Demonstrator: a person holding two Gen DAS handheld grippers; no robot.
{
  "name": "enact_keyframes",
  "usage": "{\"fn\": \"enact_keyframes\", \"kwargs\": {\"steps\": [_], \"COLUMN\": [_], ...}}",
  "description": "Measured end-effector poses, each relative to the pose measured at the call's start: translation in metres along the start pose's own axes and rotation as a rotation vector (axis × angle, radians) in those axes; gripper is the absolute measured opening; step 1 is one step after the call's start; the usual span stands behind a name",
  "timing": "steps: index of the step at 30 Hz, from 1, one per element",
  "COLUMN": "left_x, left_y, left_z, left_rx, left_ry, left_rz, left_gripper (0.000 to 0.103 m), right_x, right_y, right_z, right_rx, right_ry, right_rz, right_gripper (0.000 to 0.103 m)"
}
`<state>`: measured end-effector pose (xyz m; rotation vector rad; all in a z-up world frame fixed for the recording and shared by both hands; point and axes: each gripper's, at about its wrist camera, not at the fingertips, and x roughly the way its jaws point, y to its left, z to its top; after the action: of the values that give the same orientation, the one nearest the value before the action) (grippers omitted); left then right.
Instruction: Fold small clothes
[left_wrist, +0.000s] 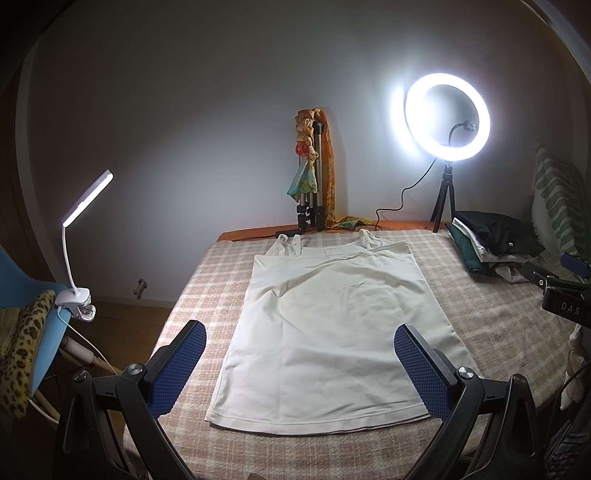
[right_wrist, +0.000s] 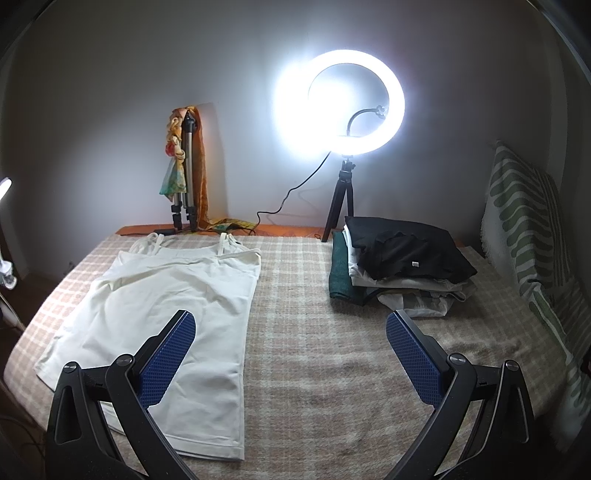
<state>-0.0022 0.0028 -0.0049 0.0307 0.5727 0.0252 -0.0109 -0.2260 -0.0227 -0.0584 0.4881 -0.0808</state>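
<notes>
White camisole (left_wrist: 332, 317) spread flat on checked blanket (left_wrist: 491, 325), straps at far end, hem nearest, lightly wrinkled

Black hand-held gripper (left_wrist: 300, 363), blue pads (left_wrist: 179, 373) (silver screws)

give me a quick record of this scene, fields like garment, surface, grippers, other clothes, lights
garment: white camisole, spread flat, straps toward the wall, unfolded
surface: checked blanket under it
left gripper: jaws open, above the hem end, holding nothing
right gripper: jaws open, over the camisole's right edge, holding nothing
other clothes: stack of folded clothes, black piece on top, right of the camisole
lights: ring light on a small tripod by the wall; clip lamp at left, both on
</notes>
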Motion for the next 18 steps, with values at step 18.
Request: {"fn": "enact_keyframes", "kwargs": {"steps": [18], "left_x": [0.015], "left_y": [0.019], "left_z": [-0.008], "left_rx": [-0.001], "left_ry": [0.071], "left_rz": [0.029], "left_gripper": [0.103], "right_x": [0.002], "right_y": [0.010], "right_z": [0.001], "right_rx": [-0.015], "right_ry": [-0.003], "right_rz": [0.000], "right_gripper": [0.103]}}
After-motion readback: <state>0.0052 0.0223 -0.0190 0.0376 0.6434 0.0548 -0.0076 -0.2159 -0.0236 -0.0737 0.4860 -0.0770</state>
